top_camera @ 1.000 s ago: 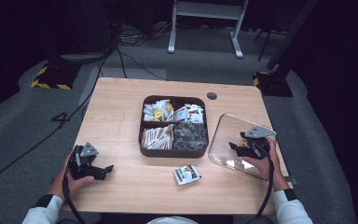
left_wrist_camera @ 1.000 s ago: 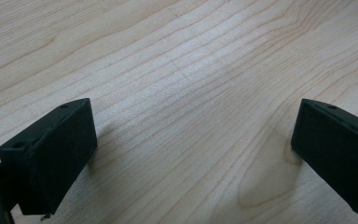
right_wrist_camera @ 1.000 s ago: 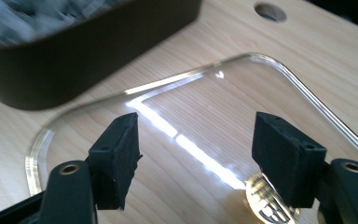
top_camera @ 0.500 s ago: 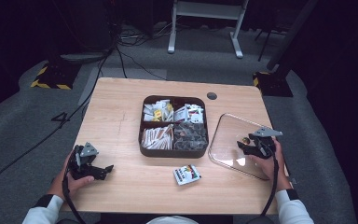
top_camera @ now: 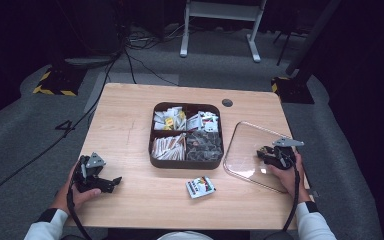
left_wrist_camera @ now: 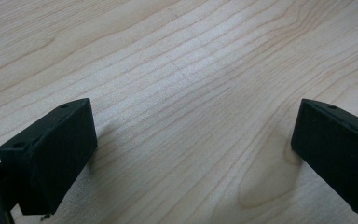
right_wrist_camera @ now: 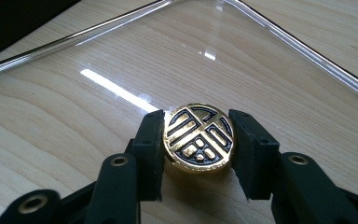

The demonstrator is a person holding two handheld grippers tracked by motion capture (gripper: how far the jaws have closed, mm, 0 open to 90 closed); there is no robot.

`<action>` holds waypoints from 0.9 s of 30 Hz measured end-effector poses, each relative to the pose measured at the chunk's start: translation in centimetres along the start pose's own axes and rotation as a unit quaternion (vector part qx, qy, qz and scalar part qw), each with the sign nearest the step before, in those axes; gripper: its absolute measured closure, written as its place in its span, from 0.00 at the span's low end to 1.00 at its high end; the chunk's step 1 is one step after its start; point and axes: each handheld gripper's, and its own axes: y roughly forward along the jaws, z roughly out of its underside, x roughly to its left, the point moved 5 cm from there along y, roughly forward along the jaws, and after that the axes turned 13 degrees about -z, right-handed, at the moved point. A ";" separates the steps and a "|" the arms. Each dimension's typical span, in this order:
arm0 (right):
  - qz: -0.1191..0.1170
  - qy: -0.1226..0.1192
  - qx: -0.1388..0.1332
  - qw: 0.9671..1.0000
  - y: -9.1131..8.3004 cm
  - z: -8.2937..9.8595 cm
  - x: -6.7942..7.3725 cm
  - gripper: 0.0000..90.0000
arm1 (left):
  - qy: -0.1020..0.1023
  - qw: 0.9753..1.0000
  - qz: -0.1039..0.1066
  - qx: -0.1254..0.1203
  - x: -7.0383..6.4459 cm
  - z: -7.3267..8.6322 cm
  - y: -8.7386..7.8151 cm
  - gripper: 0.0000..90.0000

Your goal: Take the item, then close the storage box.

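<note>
A dark four-compartment box (top_camera: 152,155) holding packets sits mid-table. Its clear lid (top_camera: 245,145) lies flat to the right of it. In the right gripper view the lid's gold knob (right_wrist_camera: 199,137) with a black pattern sits squeezed between both black jaws, and my right gripper (right_wrist_camera: 198,149) is shut on it. From above, that gripper (top_camera: 269,155) rests over the lid's right part. My left gripper (top_camera: 111,182) lies at the table's front left, jaws wide open over bare wood (left_wrist_camera: 191,93) with nothing between them.
A small printed packet (top_camera: 200,186) lies loose on the table in front of the box. A round cable hole (top_camera: 227,103) marks the far edge. Cables and a white stand (top_camera: 220,25) are on the floor beyond.
My right gripper has slid a little to the right and toward the table's right edge, and the lid has come down from slightly tilted to flat. The left gripper has stayed put.
</note>
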 end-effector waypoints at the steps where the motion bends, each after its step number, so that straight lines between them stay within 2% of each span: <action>1: 0.000 -0.002 0.000 1.000 0.0 0.0 0.0 0.65 | 0.000 1.000 0.000 0.000 0.0 0.0 0.0 0.00; 5: 0.003 -0.009 0.003 1.000 0.0 0.0 0.1 0.65 | 0.000 1.000 0.000 0.000 0.0 0.0 0.0 0.00; 27: 0.003 -0.008 0.002 1.000 -0.3 -0.1 0.0 0.65 | -0.001 1.000 0.000 0.000 0.0 0.0 0.0 0.01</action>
